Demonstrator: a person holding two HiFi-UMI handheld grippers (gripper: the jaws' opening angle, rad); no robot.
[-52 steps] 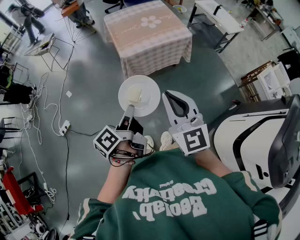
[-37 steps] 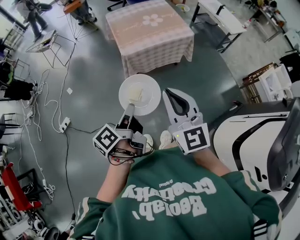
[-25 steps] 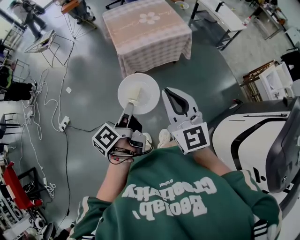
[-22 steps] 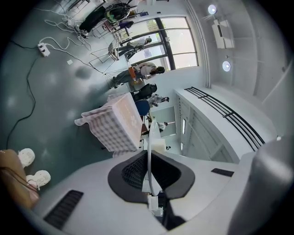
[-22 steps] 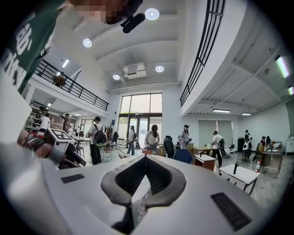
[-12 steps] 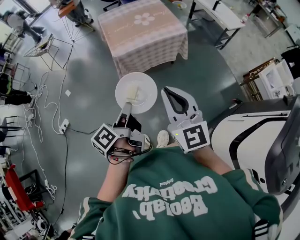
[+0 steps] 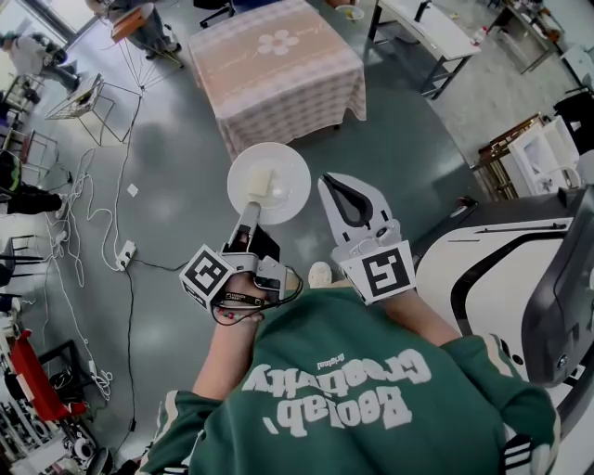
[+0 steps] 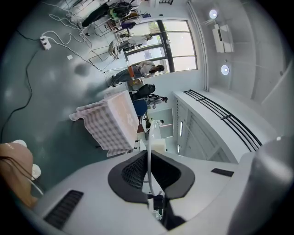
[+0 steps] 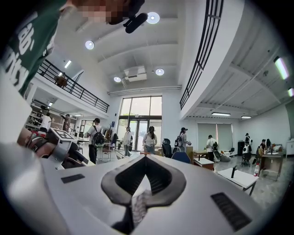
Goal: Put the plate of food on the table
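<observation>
Over floor, table at 12 o'clock: pinching 6 o'clock rim of likely stiff, slick plate with left gripper (right gripper pressed together, empty).

A large, high-ceilinged lab or workshop hall. Loose cables and a power strip trail across the grey floor. A cloth-covered desk stands far off and white work desks far right. Tall entrance windows, a railed mezzanine and standing people are visible.
</observation>
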